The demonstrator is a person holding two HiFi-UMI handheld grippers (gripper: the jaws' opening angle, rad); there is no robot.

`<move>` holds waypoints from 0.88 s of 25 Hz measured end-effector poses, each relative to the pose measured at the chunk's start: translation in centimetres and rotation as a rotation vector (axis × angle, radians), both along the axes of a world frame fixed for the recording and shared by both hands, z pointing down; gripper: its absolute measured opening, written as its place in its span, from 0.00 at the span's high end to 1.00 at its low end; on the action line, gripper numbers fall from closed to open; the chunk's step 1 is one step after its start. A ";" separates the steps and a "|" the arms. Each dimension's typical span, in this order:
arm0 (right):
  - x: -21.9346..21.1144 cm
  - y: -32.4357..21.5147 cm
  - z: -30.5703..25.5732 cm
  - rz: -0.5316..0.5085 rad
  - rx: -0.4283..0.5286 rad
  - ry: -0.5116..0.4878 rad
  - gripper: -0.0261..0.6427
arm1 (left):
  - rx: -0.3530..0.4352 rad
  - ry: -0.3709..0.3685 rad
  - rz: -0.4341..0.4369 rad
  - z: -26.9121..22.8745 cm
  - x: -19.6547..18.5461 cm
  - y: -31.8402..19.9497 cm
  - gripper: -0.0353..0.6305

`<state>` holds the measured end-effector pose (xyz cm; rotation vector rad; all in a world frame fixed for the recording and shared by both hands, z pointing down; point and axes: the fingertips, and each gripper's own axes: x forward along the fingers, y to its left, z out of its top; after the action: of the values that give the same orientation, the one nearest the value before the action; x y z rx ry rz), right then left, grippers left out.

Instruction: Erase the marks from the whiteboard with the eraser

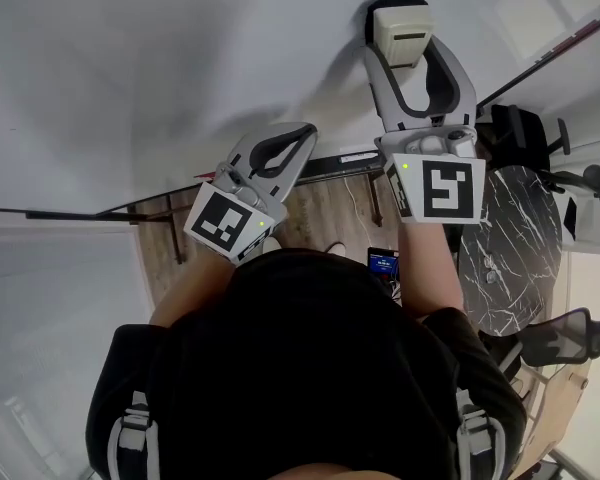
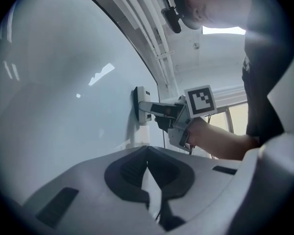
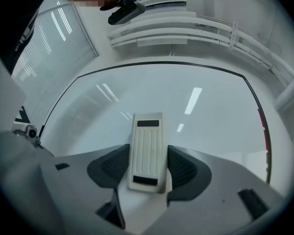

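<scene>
The whiteboard [image 1: 180, 58] fills the upper part of the head view, and I see no marks on the white surface in view. My right gripper [image 1: 401, 46] is shut on a cream ribbed eraser [image 1: 401, 32], held flat against the board. In the right gripper view the eraser [image 3: 147, 136] sits between both jaws, with the whiteboard [image 3: 196, 97] behind it. My left gripper [image 1: 302, 131] hangs lower left of the right one, shut and empty, just off the board. In the left gripper view, that gripper [image 2: 147, 150] has its jaws meeting, and the eraser [image 2: 141, 104] shows against the board [image 2: 63, 106].
The board's dark lower rail [image 1: 330, 168] runs below the grippers. A dark marble table [image 1: 515, 258], office chairs [image 1: 555, 338] and a phone [image 1: 384, 262] are over the wood floor at right. A thin red streak [image 3: 264, 131] lies by the board's right edge.
</scene>
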<state>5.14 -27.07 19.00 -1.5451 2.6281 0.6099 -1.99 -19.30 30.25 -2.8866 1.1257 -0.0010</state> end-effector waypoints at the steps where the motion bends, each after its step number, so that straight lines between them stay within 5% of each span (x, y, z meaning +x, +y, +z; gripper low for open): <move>1: 0.5 -0.2 0.0 0.006 -0.004 -0.009 0.60 | 0.000 0.002 -0.006 0.0 0.0 0.0 0.94; 22: 5.6 -0.7 1.5 0.072 -0.086 -0.116 0.60 | 0.013 0.018 -0.143 -0.9 -4.1 0.1 0.94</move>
<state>10.78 -27.72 20.53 -1.6509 2.5552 0.4021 -6.08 -19.21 29.35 -2.7934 1.3267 0.0275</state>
